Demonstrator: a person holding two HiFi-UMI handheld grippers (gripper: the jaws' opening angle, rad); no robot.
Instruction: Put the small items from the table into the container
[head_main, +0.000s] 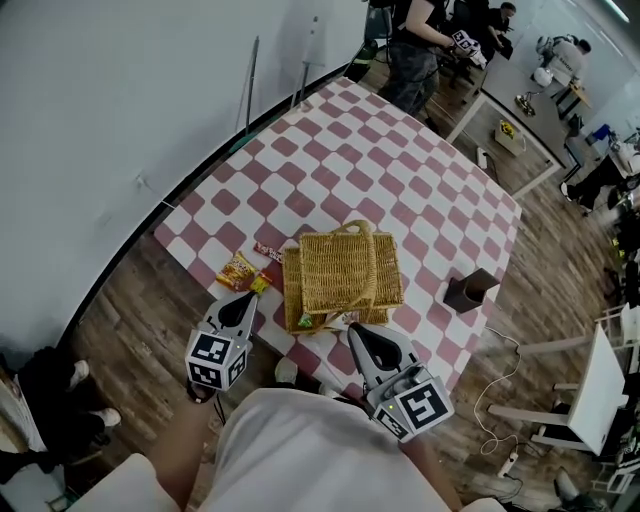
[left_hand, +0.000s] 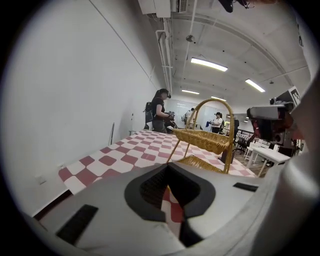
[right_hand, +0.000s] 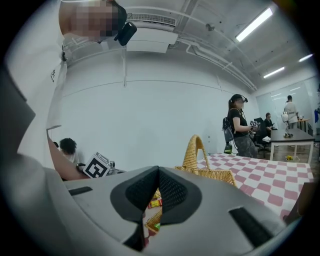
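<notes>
Here we hold both grippers low over the near edge of the checked table, pointing away from us and tilted a little downward. The left gripper sits off the basket's near left corner, the right gripper off its near right corner. Both pairs of jaws are closed with nothing between them, each leaving only a thin slit.

Our hands are hidden under the marker cubes and our own shirt. A small green item lies at the basket's near edge, too small to identify.

The head view shows an orange packet and a red packet just left of the basket, and a dark object to its right. The left gripper sees only cloth through its slit, with the basket ahead. The right gripper glimpses packets through its slit, beside the basket.
</notes>
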